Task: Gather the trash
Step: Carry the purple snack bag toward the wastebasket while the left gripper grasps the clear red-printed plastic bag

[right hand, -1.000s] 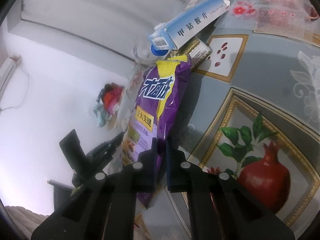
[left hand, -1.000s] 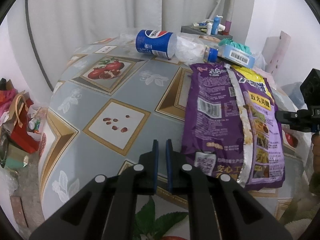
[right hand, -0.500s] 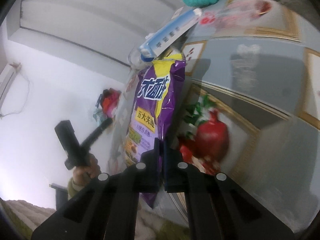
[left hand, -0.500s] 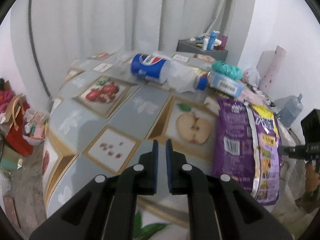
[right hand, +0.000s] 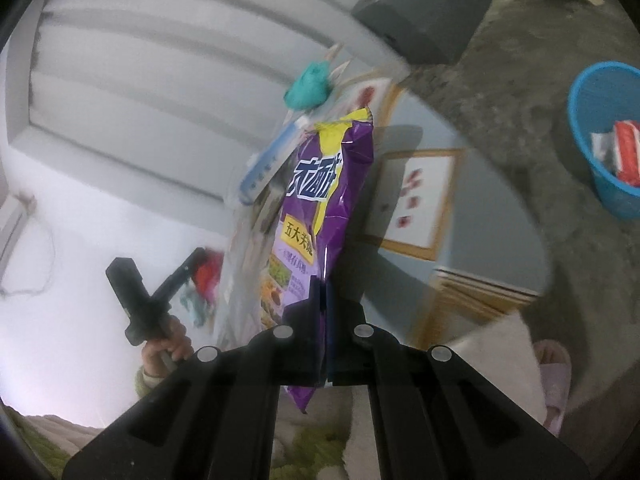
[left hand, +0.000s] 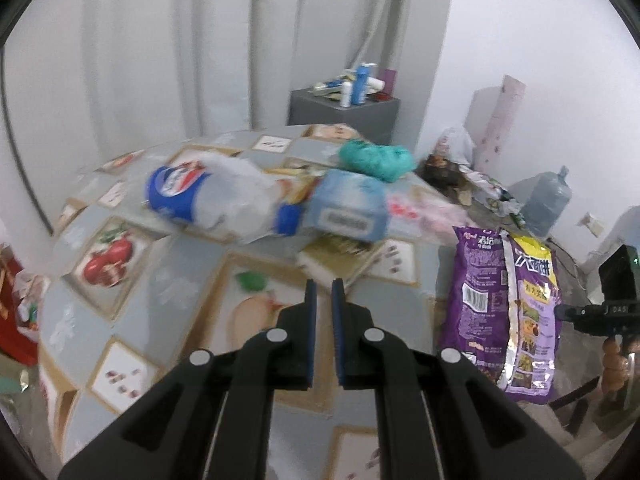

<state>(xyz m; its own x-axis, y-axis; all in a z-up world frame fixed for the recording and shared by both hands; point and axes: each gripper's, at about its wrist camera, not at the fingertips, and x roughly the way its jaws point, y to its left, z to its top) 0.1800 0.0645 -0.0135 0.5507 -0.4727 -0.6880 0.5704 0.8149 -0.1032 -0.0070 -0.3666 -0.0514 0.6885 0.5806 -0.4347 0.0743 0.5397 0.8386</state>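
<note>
The right tool (right hand: 322, 292) is clamped on the purple bag (right hand: 324, 196), mid-frame off the desk (right hand: 472, 216), the left tool (left hand: 323, 296) together, empty; the thin bag might slip before the blue bin (right hand: 580, 120).

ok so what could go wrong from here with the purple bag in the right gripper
1. The right gripper pinches only the lower edge of the purple snack bag; the slick foil could slip out before it reaches the blue basket on the floor.
2. The bag hangs close to the clutter on the table edge, so swinging it could snag the blue-and-white box and pull it off.
</note>
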